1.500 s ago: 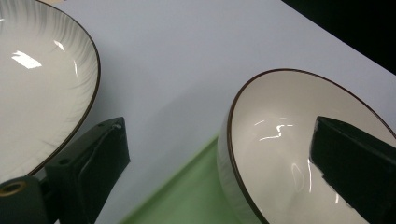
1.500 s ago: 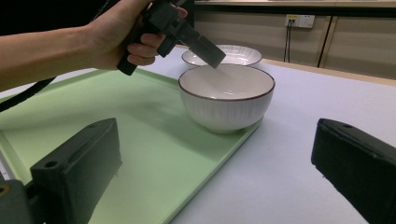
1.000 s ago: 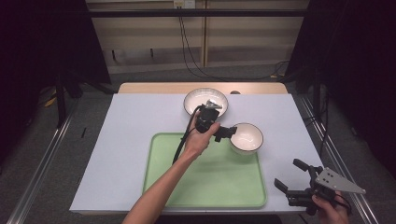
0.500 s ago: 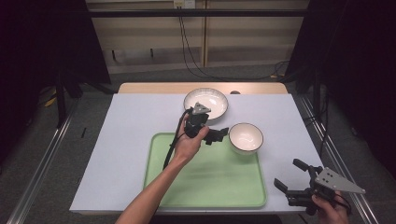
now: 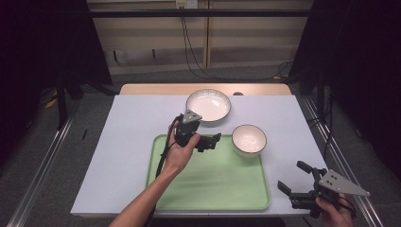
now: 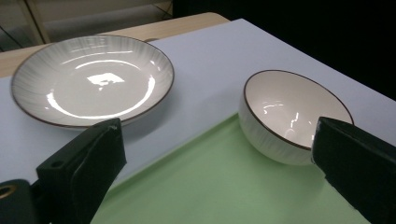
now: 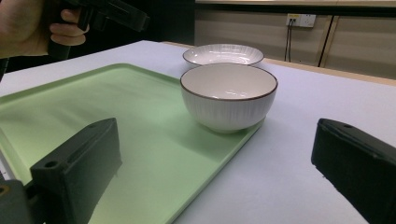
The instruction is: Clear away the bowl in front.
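The left gripper [image 5: 212,140] is held above the green tray [image 5: 208,189], its fingers [image 6: 84,163] spread wide and empty. The white bowl [image 5: 249,139] is seen just beyond the fingers, on the tray's far corner. The right gripper [image 5: 295,179] is held with fingers spread, well apart from the bowl, over the bench [image 5: 127,127].

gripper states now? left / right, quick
Left claw: open, holding nothing, above the green tray beside the small bowl.
Right claw: open, holding nothing.
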The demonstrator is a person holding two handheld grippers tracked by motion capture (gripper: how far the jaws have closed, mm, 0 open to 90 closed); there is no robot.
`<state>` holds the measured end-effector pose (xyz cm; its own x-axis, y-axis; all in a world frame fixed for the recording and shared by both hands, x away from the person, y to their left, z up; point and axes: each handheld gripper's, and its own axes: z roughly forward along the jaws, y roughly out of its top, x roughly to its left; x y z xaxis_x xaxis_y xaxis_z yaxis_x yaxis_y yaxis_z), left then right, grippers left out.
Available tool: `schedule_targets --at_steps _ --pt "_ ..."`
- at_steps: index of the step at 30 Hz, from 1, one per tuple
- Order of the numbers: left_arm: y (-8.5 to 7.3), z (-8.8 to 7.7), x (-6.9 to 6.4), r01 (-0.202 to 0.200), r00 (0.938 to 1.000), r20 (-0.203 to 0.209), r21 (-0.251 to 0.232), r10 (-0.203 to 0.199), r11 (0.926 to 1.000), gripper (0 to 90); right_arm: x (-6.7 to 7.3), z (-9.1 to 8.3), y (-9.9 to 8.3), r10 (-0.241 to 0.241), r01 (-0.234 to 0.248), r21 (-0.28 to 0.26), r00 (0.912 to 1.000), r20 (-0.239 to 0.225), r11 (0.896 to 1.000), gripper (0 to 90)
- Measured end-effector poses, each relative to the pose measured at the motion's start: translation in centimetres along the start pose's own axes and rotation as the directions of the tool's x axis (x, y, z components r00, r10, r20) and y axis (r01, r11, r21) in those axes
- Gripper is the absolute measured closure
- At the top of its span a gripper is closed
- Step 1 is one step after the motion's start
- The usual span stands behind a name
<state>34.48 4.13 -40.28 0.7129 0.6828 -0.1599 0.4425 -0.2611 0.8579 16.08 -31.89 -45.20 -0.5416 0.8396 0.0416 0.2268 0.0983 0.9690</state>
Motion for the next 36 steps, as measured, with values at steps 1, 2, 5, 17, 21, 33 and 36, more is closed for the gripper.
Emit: schedule_targets --at_steps 1,2,5,17,21,33,36 --pt "-0.1 -0.4 0.2 0.002 0.9999 -0.011 -0.012 -0.002 0.9999 2.7 0.0 0.0 0.0 -0.001 0.001 0.002 1.0000 -0.006 1.000 1.0" --pt "-0.1 -0.4 0.2 0.002 0.9999 -0.011 -0.012 -0.002 0.9999 2.7 0.1 0.0 0.0 0.002 -0.002 -0.002 1.0000 -0.001 1.000 1.0" --pt "-0.6 -0.9 0.4 -0.009 0.9999 0.007 -0.046 0.010 0.9989 2.2 0.2 0.0 0.1 0.008 -0.008 -0.003 1.0000 -0.001 1.000 1.0" --pt "-3.0 -4.8 0.8 0.015 0.9987 -0.048 -0.082 -0.019 0.9966 3.1 0.0 0.0 0.0 0.002 -0.002 0.002 1.0000 -0.004 1.000 1.0" --pt "-3.4 -6.1 1.3 0.053 0.9973 -0.045 -0.096 -0.057 0.9940 2.9 0.0 0.0 0.0 0.008 -0.008 0.000 1.0000 0.000 1.000 1.0" --pt "-5.9 -10.6 2.0 0.006 0.9901 -0.139 -0.095 -0.019 0.9954 2.2 0.0 0.1 0.0 0.007 -0.007 0.008 1.0000 -0.006 1.000 1.0" --pt "-6.6 -11.6 2.2 0.026 0.9882 -0.147 -0.106 -0.041 0.9941 1.9 0.0 0.1 0.0 0.009 -0.009 0.009 0.9999 -0.005 1.000 1.0"
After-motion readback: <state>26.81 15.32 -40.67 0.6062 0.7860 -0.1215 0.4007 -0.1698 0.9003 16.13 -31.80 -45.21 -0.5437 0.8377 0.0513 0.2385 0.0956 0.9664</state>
